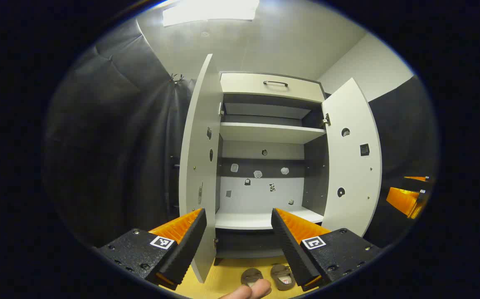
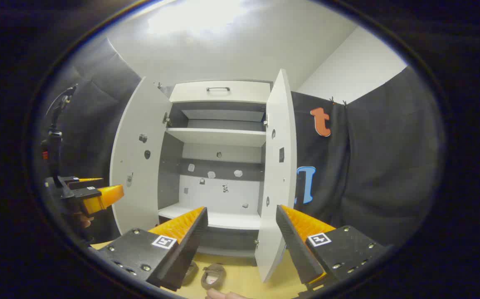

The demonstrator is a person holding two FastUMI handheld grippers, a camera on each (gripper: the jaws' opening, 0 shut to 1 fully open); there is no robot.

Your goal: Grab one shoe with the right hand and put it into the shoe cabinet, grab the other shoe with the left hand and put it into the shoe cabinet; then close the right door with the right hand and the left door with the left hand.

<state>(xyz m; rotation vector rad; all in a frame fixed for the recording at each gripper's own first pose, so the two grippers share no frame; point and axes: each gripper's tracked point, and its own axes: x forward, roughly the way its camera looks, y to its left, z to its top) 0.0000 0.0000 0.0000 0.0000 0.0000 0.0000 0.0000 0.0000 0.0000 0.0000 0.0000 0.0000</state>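
Straight ahead in the left gripper view stands the shoe cabinet (image 1: pixel 264 137), both doors swung wide open — the left door (image 1: pixel 198 166) edge-on just beside the near left finger, the right door (image 1: pixel 352 166) angled out to the right. Its bottom shelf (image 1: pixel 256 220) and the upper shelf (image 1: pixel 271 132) are bare, and a drawer (image 1: pixel 273 86) with a dark handle runs across the top. The left gripper (image 1: pixel 238 234) hangs in front of the cabinet with its fingers spread apart and nothing between them. Low down, on the yellow floor (image 1: pixel 223 278) in front of the cabinet, the two shoes (image 1: pixel 269 276) lie side by side, partly hidden by the right finger and by a fingertip (image 1: pixel 250 291) at the bottom edge.

Seen from the right gripper view, the cabinet (image 2: pixel 219 137) sits a little to the left, and the right gripper (image 2: pixel 242 232) is likewise parted and holds nothing. One shoe (image 2: pixel 213 275) shows on the floor between its fingers; the other is mostly hidden behind the left finger. Far left, the left gripper (image 2: pixel 94 195) appears, held by a hand — its fingers overlap there, so I cannot tell their gap from that side.
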